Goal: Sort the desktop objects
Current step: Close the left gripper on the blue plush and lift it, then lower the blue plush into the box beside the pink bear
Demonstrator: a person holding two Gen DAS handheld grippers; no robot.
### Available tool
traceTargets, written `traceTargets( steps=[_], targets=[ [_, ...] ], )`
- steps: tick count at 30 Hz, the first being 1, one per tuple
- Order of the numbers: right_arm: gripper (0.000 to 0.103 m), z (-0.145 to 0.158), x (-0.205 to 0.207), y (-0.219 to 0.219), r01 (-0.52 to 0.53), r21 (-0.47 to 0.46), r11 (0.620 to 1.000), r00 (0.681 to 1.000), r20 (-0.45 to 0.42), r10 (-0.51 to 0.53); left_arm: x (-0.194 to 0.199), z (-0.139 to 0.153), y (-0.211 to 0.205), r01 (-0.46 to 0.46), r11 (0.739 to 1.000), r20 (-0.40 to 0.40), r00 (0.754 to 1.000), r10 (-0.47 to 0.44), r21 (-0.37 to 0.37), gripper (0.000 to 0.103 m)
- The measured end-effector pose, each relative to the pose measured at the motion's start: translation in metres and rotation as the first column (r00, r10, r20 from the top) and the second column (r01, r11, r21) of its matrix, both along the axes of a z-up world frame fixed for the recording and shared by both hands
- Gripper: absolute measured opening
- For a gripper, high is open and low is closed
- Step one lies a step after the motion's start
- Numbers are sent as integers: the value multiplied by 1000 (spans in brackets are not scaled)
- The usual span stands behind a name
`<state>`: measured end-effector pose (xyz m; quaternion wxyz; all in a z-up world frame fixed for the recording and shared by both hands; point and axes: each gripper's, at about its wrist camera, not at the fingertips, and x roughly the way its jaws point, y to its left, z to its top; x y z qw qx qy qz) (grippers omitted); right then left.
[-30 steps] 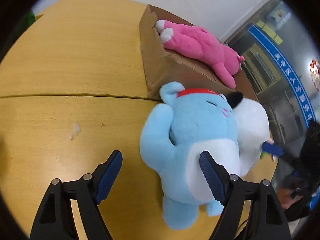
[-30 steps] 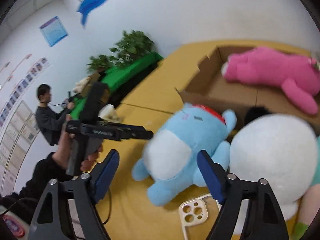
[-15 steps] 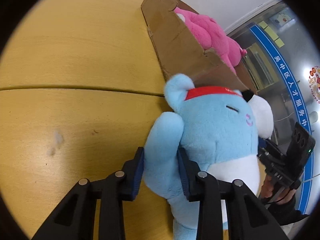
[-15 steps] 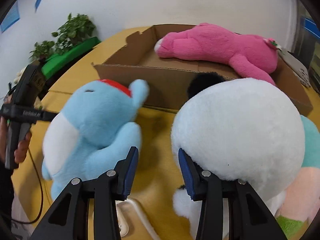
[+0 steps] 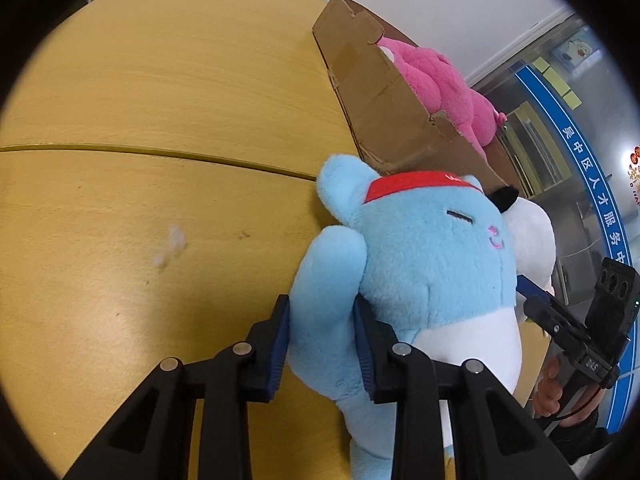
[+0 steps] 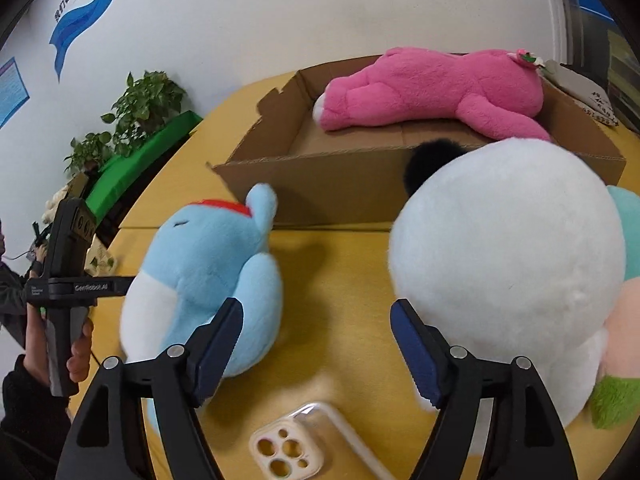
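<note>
On the yellow table (image 5: 160, 100), left tool (image 5: 322, 340) pinches the blue plush (image 5: 420, 264); right tool (image 6: 316, 344), just reopened, stands spread.

- The left gripper (image 5: 322, 344) angles down, its fingers (image 5: 279, 346) clamped on the arm of the blue plush toy (image 5: 420, 272).
- The right gripper (image 6: 316, 354) also angles down; its jaws have just been opening and stand wide, empty, beside the blue plush toy.
- A bare hand (image 6: 78, 350) holds the left gripper's handle.

Blue plush (image 5: 420, 264) (white belly, red headband), pink plush (image 6: 432, 92), brown box (image 6: 340, 184).
</note>
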<state>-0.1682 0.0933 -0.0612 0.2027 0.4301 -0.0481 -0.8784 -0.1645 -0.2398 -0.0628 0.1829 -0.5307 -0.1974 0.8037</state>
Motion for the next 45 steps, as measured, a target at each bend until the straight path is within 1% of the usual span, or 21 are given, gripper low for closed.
traceTargets(
  steps=[2, 7, 9, 10, 14, 16, 19, 21, 23, 24, 26, 27, 29, 31, 32, 34, 36, 39, 41, 44, 45],
  targets=[
    [80, 0, 4, -10, -38, 3, 999, 999, 2, 38, -1, 0, -2, -8, 1000, 5, 1000, 8, 3, 30],
    [79, -22, -18, -34, -95, -61, 994, 991, 93, 100, -2, -1, -2, -14, 1000, 0, 1000, 14, 5, 30],
    [57, -29, -34, -33, -91, -120, 989, 985, 136, 107, -1, -1, -2, -14, 1000, -3, 1000, 14, 3, 30],
    [36, -33, -42, -32, -88, -150, 985, 981, 158, 112, 0, -1, -2, -14, 1000, -5, 1000, 14, 1, 29],
    [28, -35, -37, -37, -128, -127, 984, 977, 155, 147, 4, 8, 4, -20, 1000, -30, 999, 19, -18, 26],
    [26, -30, -29, -33, -131, -132, 983, 979, 139, 149, 11, 28, 13, -18, 999, -75, 997, 16, -28, 24],
    [23, 1, -21, -20, -125, -143, 982, 990, 42, 132, 20, 71, 28, -13, 999, -179, 984, 6, -39, 23],
    [23, 35, -22, -9, -132, -162, 978, 991, -39, 127, 19, 112, 38, -8, 999, -254, 967, -4, -47, 23],
    [23, 80, -30, 0, -152, -152, 977, 981, -147, 130, 10, 157, 50, -8, 998, -330, 944, -14, -65, 23],
    [23, 98, -38, 2, -158, -133, 978, 972, -194, 130, -3, 183, 60, -3, 996, -375, 927, -29, -85, 23],
    [23, 131, -62, 4, -158, -90, 983, 952, -278, 127, -32, 205, 65, -1, 996, -401, 915, -36, -91, 23],
    [23, 142, -79, 5, -152, -69, 986, 945, -304, 124, -59, 214, 68, -1, 995, -398, 917, -38, -100, 23],
    [23, 156, -122, 7, -145, -38, 989, 937, -325, 125, -98, 215, 72, -15, 992, -381, 924, -35, -126, 23],
    [23, 151, -159, 11, -143, -27, 989, 946, -297, 129, -141, 202, 77, -20, 988, -335, 942, -34, -155, 23],
    [23, 140, -179, 12, -138, -22, 990, 957, -259, 127, -168, 184, 79, -19, 986, -284, 958, -29, -167, 23],
    [23, 115, -213, 15, -133, -10, 991, 976, -177, 129, -195, 153, 85, -22, 981, -213, 977, -20, -192, 23],
    [23, 78, -240, 15, -134, 12, 991, 989, -53, 134, -220, 112, 94, -2, 972, -122, 992, -28, -237, 22],
    [23, 28, -271, 12, -148, 42, 988, 982, 124, 142, -236, 65, 104, 30, 955, -23, 999, -38, -295, 21],
    [23, 7, -280, 5, -181, 50, 982, 961, 220, 166, -239, 55, 108, 48, 943, -19, 998, -57, -330, 19],
    [23, -2, -287, -11, -237, 100, 966, 938, 283, 201, -241, 58, 110, 43, 934, -9, 999, -50, -355, 19],
    [23, -5, -291, -16, -254, 113, 961, 930, 303, 210, -240, 59, 111, 43, 924, -9, 999, -50, -379, 20]
  ],
)
